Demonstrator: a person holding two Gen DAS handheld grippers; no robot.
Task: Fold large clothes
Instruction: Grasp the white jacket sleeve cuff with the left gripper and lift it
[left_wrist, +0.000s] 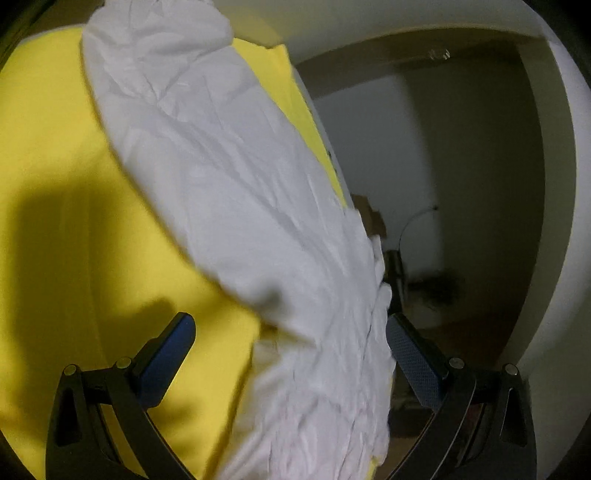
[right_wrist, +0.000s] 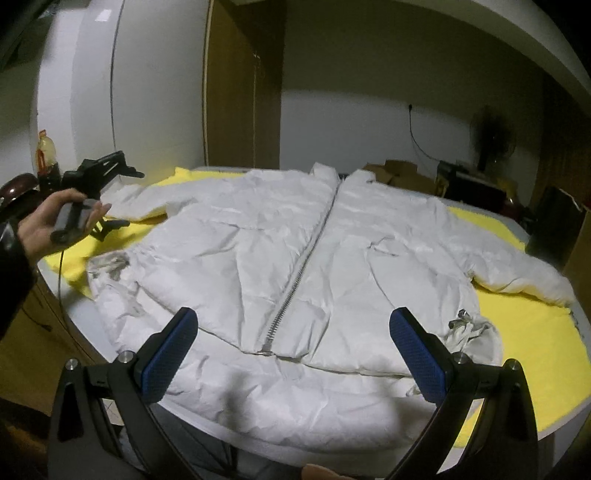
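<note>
Looking along my left claw (left_wrist: 291, 332), I am seeing its blue textured fingers (left_wrist: 173, 354) standing wide apart, gripping nothing, with a sleeve of the white jacket (left_wrist: 229, 177) running diagonally between them over the yellow cloth (left_wrist: 55, 147). The sleeve is lying near the bench's edge, probably so that I can take it first; its shell is looking thin, crinkled and lightly padded.

Looking along my right claw (right_wrist: 291, 339), I am finding the fingers equally spread and empty, hovering over the hem. The jacket is lying flat, front up, metal zipper (right_wrist: 306, 258) closed, both sleeves spread outward, ready for folding. A hand (right_wrist: 55, 218) at left is holding the other tool above the sleeve.
</note>
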